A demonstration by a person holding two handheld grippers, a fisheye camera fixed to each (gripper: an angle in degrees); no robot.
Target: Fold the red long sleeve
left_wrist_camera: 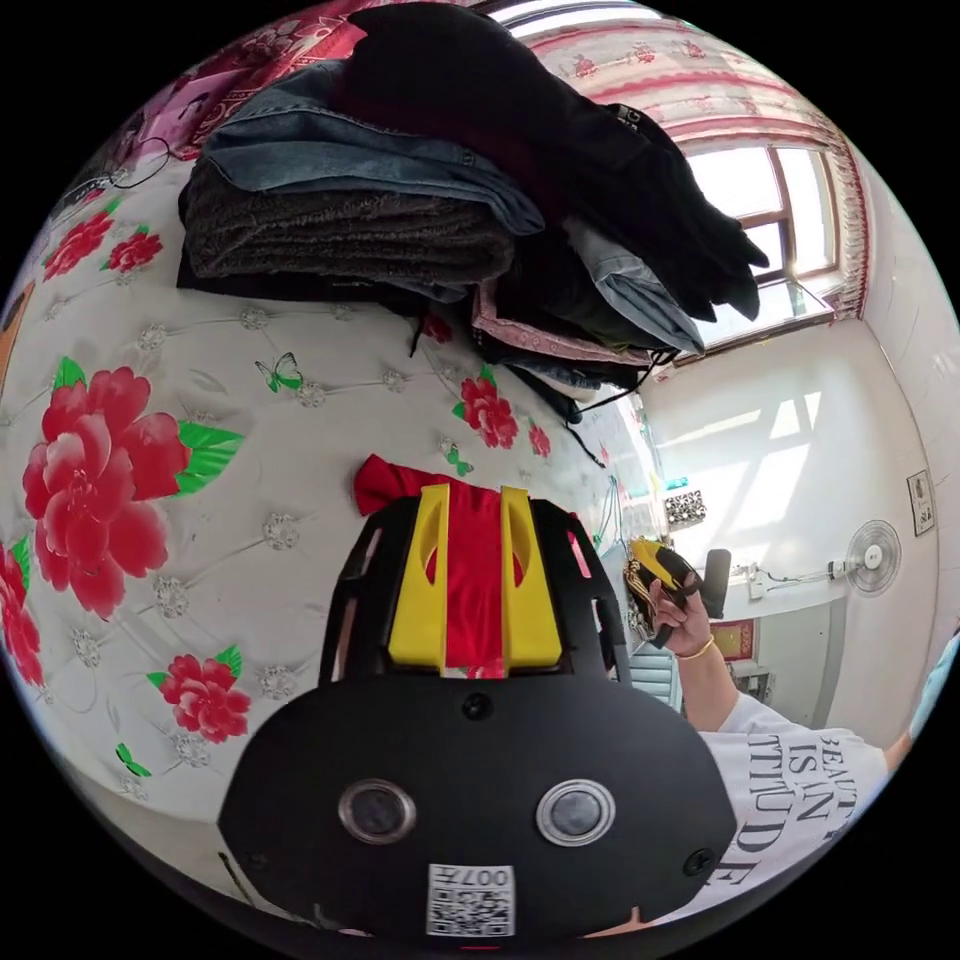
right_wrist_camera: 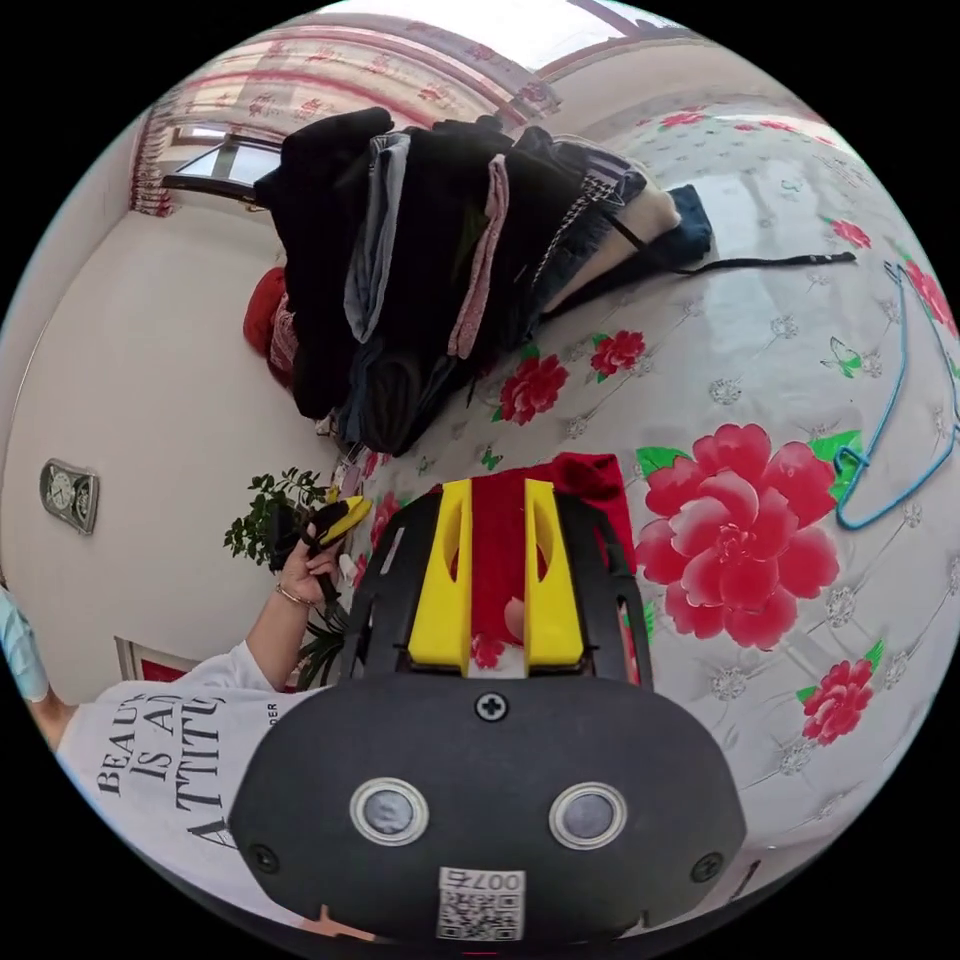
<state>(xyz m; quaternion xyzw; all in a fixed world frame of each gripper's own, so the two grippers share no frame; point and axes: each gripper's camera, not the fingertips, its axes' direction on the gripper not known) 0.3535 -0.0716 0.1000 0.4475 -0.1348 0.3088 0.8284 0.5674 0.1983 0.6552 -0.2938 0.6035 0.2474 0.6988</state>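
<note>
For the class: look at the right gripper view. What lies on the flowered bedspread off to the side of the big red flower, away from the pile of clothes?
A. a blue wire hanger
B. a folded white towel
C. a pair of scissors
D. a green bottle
A: a blue wire hanger lies flat on the bedspread beside the big red flower, well apart from the pile of clothes.

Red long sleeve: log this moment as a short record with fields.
garment: red long sleeve, bunched, lying on the floral bedspread
left tongs: red cloth between the jaws; grip cannot be told
right tongs: over the red cloth, jaws apart
behind: stack of folded clothes
nearby: blue hanger on the bedspread
fold state: not yet folded flat
</note>
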